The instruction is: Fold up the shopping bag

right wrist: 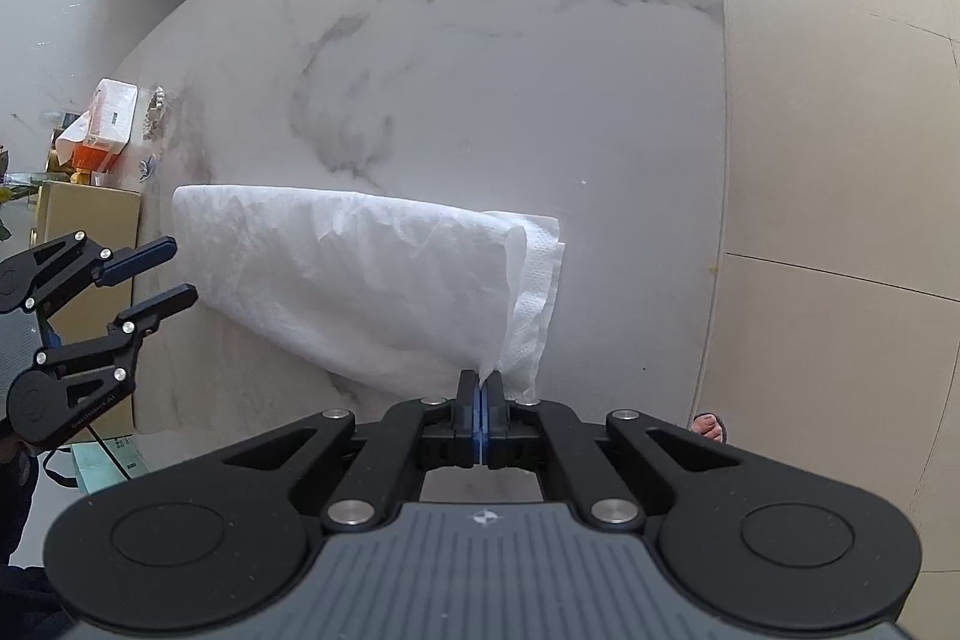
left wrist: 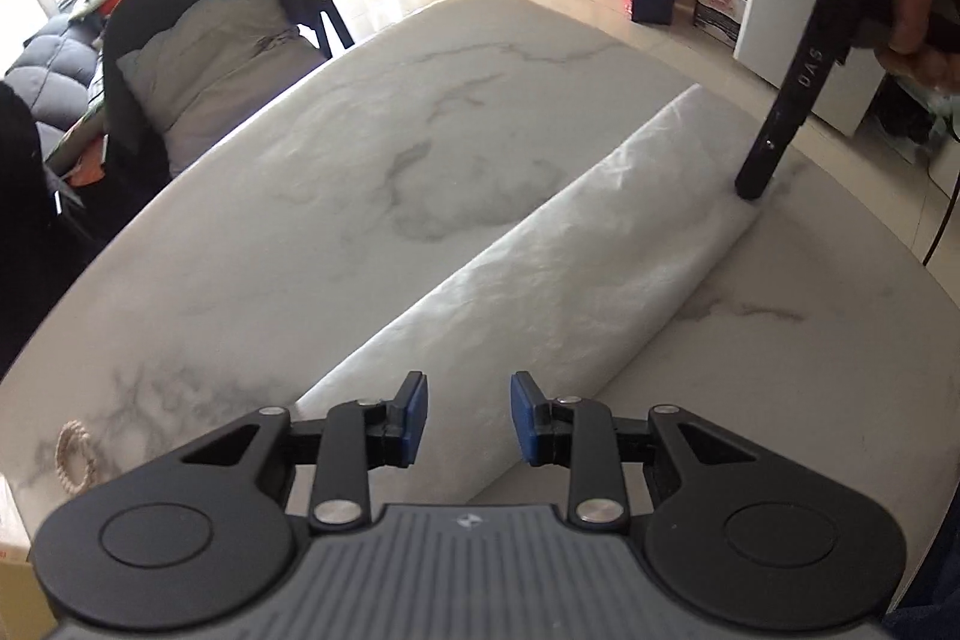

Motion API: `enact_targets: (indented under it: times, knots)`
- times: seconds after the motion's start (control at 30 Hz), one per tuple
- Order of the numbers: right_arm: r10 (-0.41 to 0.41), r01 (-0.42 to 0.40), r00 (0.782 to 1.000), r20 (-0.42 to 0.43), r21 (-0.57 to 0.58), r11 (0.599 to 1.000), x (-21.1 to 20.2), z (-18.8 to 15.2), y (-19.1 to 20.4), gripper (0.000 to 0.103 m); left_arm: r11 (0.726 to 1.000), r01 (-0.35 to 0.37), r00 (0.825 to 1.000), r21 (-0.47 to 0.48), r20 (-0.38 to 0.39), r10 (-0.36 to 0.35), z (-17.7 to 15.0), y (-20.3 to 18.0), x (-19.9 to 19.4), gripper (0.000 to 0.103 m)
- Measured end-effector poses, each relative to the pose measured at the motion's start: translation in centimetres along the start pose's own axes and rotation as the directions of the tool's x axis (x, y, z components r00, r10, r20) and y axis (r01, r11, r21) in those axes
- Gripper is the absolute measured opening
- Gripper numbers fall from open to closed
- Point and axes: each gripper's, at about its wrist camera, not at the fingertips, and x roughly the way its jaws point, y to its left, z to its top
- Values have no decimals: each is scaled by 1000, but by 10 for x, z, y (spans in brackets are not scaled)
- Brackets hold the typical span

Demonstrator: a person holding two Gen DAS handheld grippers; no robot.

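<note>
The shopping bag [left wrist: 540, 274] lies on the marble surface [left wrist: 372, 112] as a long, narrow white strip, so I judge that the lengthwise folding is already done: in the right wrist view the bag [right wrist: 360, 280] shows several layers stacked at its right end, where the edges of the thin crinkled material stick out a little unevenly. The right gripper [right wrist: 480, 388] is clenched on a corner of this layered end, with the blue pads pressed together and a bit of the white material caught between them; in the left wrist view the same gripper [left wrist: 756, 187] comes down on the far end of the strip. The left gripper [left wrist: 468, 418] is released and holds nothing: its jaws stand apart just over the near end of the strip, and the right wrist view shows it [right wrist: 174, 274] just beside the other end of the bag, not touching it as far as I can tell. What is left, in my opinion, is to shorten the strip, that is, to bring one end over the other one or more times until the bag becomes a small flat packet. The strip looks a little puffy in the middle, so it may need some pressing before the next fold holds well. A small rope ring [left wrist: 75, 457] lies on the surface near the left gripper, apart from the bag.
</note>
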Motion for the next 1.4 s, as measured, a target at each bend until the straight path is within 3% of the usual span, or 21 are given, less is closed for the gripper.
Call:
enact_targets:
  times: [0.1, 0.37, 0.6, 0.67, 0.7, 0.73, 0.8, 0.93, 1.0, 1.07, 1.17, 1.27, 1.4]
  knots:
    - [-15, 15, 1000, 4, -13, 1000, 0, -1, 3, 0, 999, 37, 999, -24, 4, -37, 1, 4, 13, 30]
    - [-23, 23, 1000, 17, -7, 1000, 0, -4, 4, 0, 999, 41, 999, -19, -31, -41, 1, 10, 34, 31]
    - [-32, 32, 999, 34, -11, 999, -2, -7, 6, 0, 997, 42, 999, -62, -19, -43, -1, 15, 36, 38]
    - [-76, 83, 995, 71, -100, 992, -5, -12, 18, 17, 997, 41, 999, -67, -14, -42, -2, 15, 37, 38]
    - [-135, 156, 984, 117, -196, 968, -9, -19, 30, 39, 997, 41, 999, -68, -13, -42, -3, 14, 37, 38]
    - [-198, 244, 964, 177, -299, 922, -13, -28, 44, 43, 997, 40, 999, -69, -12, -41, -3, 14, 37, 38]
    - [-265, 370, 922, 284, -439, 818, -20, -46, 66, 42, 997, 41, 999, -68, -12, -42, -3, 14, 36, 39]
    - [-232, 460, 866, 443, -523, 718, -40, -69, 97, 42, 997, 42, 999, -68, -12, -43, -3, 14, 36, 38]
    - [-142, 423, 876, 461, -595, 683, -38, -74, 117, 50, 997, 42, 999, -67, -12, -43, -3, 14, 36, 38]
    - [-105, 401, 892, 439, -663, 632, -25, -75, 134, 61, 997, 43, 999, -67, -12, -43, -3, 15, 36, 38]
    - [-97, 372, 916, 389, -735, 568, 9, -67, 148, 61, 997, 43, 999, -66, -12, -44, -3, 15, 36, 38]
    - [-98, 338, 932, 348, -743, 577, 34, -56, 151, 60, 997, 42, 999, -60, -12, -43, -3, 14, 35, 38]
    - [-78, 319, 935, 346, -723, 613, 38, -47, 143, 60, 998, 37, 999, -59, -9, -37, -4, 13, 35, 38]
